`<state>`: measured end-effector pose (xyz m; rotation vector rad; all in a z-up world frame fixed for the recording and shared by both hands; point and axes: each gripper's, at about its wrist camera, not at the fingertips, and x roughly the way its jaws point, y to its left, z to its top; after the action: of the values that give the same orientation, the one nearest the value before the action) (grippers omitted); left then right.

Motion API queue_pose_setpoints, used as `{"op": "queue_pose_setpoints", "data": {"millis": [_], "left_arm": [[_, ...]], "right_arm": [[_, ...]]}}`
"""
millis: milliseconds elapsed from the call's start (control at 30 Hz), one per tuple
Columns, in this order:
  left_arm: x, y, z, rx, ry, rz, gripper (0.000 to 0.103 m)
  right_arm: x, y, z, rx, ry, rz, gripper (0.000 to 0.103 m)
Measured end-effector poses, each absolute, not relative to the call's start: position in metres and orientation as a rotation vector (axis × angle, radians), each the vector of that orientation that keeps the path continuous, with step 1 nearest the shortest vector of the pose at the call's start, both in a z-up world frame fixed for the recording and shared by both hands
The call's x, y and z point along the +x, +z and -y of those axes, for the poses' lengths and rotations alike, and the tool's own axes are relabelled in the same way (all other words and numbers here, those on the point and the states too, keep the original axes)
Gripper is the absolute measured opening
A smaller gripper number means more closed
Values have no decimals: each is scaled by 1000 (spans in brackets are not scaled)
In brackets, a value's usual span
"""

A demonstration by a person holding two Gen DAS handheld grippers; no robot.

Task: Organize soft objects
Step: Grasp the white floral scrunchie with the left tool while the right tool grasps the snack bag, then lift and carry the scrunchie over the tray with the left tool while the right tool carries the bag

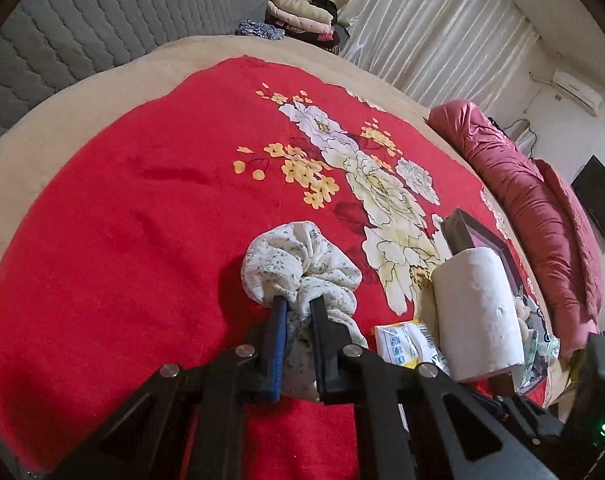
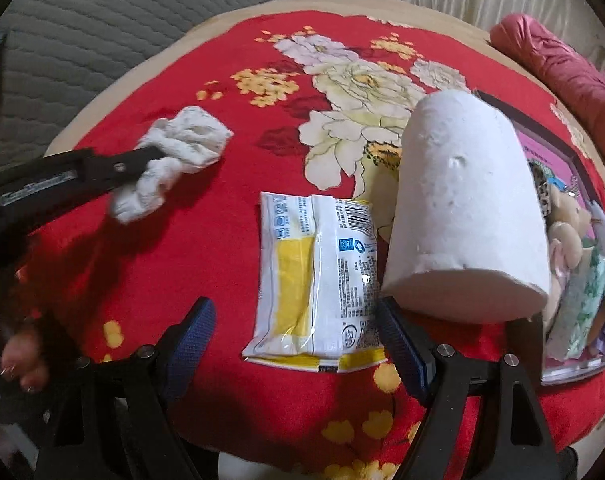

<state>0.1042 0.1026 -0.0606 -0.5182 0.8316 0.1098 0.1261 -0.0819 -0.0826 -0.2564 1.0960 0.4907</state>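
Note:
My left gripper (image 1: pixel 298 304) is shut on a crumpled white floral cloth (image 1: pixel 298 264), held just above the red flowered blanket (image 1: pixel 122 220). The same cloth (image 2: pixel 182 148) and left gripper (image 2: pixel 152 154) show at the left of the right wrist view. My right gripper (image 2: pixel 294 312) is open, its fingers on either side of a white-and-yellow tissue pack (image 2: pixel 318 280) lying flat on the blanket (image 2: pixel 162 240). A white paper roll (image 2: pixel 466 208) stands right of the pack, by the right finger. It also shows in the left wrist view (image 1: pixel 478 312).
A dark-rimmed tray (image 2: pixel 574 372) at the right holds a small plush toy (image 2: pixel 566 236) and packets. A rolled pink quilt (image 1: pixel 542 208) lies along the bed's far right. Folded clothes (image 1: pixel 302 16) are stacked at the back. A grey quilted headboard (image 1: pixel 102 24) is at the left.

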Motion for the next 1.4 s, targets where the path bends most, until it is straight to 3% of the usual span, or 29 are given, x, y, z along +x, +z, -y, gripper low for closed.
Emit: {"op": "queue_pose_setpoints", "data": {"millis": [67, 133, 267, 333, 467, 667, 1033, 1167, 1400], "left_arm": [[105, -62, -102, -528, 99, -839, 12], [106, -62, -101, -534, 90, -838, 12], [105, -61, -100, -535, 85, -833, 12], [103, -61, -104, -546, 96, -822, 12], [101, -62, -112, -574, 124, -803, 12], [100, -63, -114, -576, 130, -806, 12], [99, -63, -116, -579, 138, -803, 12], [100, -62, -115, -579, 131, -805, 12], [100, -61, -114, -574, 128, -804, 12]], "right_arm": [[131, -88, 81, -242, 482, -1105, 85], [132, -94, 72, -246, 499, -1109, 94], [135, -110, 61, -282, 482, -1135, 94], [137, -106, 59, -247, 508, -1126, 92], [135, -94, 44, -252, 579, -1084, 75], [154, -101, 36, -158, 509, -1127, 76], [154, -110, 23, -239, 442, -1136, 76], [157, -106, 28, -214, 448, -1126, 63], [144, -84, 34, -216, 491, -1067, 60]]}}
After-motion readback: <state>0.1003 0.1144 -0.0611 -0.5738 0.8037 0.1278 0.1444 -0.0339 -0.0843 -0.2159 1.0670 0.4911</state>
